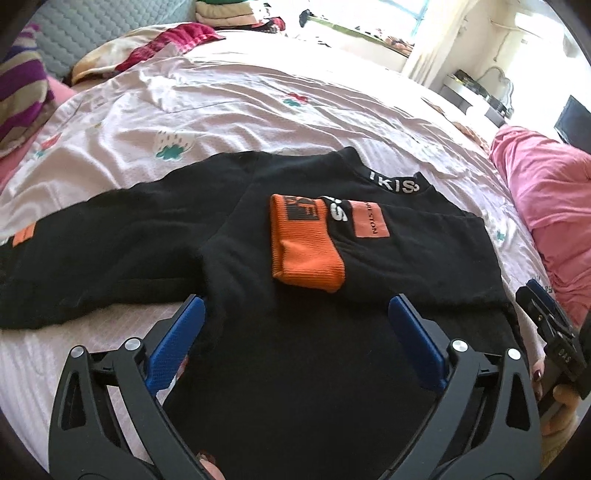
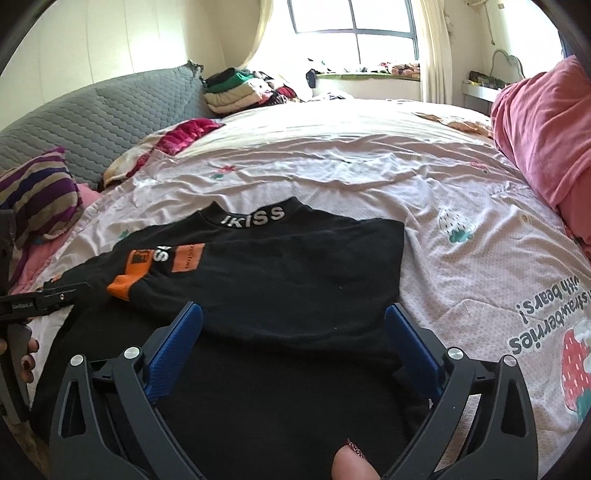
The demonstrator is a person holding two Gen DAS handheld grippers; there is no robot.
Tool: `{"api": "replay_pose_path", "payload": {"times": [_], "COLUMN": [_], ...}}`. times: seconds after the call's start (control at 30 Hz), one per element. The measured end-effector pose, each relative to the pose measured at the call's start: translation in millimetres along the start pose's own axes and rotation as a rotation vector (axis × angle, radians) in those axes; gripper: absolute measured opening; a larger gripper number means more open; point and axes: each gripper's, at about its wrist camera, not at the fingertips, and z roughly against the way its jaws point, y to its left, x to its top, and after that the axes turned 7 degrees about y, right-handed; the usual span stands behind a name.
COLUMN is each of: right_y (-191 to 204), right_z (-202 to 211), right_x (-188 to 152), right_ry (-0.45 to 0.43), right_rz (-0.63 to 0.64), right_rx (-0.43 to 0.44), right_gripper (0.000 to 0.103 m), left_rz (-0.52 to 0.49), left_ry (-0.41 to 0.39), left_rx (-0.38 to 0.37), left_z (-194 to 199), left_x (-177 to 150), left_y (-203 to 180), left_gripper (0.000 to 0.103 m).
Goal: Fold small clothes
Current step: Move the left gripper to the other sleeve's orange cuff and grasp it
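Black top lies flat on the bed, collar away from the cameras, one sleeve with orange cuff folded across the chest, other sleeve out to the left. Hem cut off below both views. Left gripper and right gripper both spread wide over the lower body, holding nothing. Pale strawberry-print sheet, pink bedding right, grey headboard, window behind.

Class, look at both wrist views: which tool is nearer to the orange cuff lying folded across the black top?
Left. The left tool hangs open just short of the orange cuff. The right tool is open over the black top, off to the cuff's right.
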Motion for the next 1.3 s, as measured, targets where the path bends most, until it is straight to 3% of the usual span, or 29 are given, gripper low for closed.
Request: {"api": "replay_pose_path", "payload": {"times": [0.3, 0.63, 1.3], "right_y": [24, 58, 134], "right_z": [4, 6, -2], "right_x": [1, -1, 6], "right_ry": [-0.014, -0.006, 0.018], "right_rz": [0.044, 0.095, 0.186], "right_rx": [0.032, 0.083, 0.143], "right_gripper": [0.098, 0.098, 0.098], "left_rz": [0.036, 0.088, 0.199], "left_ry": [-0.038, -0.079, -0.124], "left_rx": [0.020, 0.091, 0.135], "left_z": [16, 34, 65], "left_x": [-2, 0, -7], "left_y": [16, 43, 103], "left_gripper": [0.093, 0.093, 0.093]}}
